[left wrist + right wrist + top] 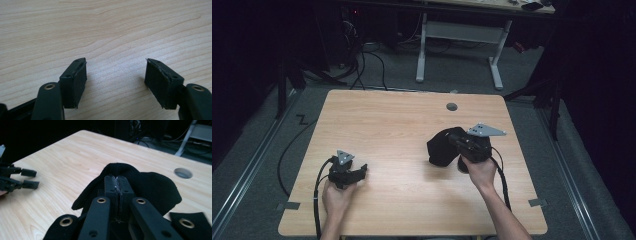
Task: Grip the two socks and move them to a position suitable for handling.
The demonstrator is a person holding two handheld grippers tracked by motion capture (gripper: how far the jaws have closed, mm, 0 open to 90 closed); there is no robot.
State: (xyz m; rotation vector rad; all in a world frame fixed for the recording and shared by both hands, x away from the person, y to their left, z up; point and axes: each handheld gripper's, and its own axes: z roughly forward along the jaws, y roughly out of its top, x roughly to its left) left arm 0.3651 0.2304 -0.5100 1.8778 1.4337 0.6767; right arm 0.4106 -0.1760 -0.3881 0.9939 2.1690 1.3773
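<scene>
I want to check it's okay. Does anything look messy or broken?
Nothing looks broken or spilled. The black cloth is bunched up, not flat, because the right hand-held gripper pinches a fold of it. The left hand-held gripper is open over the bare table.

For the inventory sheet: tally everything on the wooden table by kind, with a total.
Black cloth, pinched in the right tongs: 1
Hand-held tongs, right and left: 2
Cable hole in the table: 1
Total: 4
</scene>
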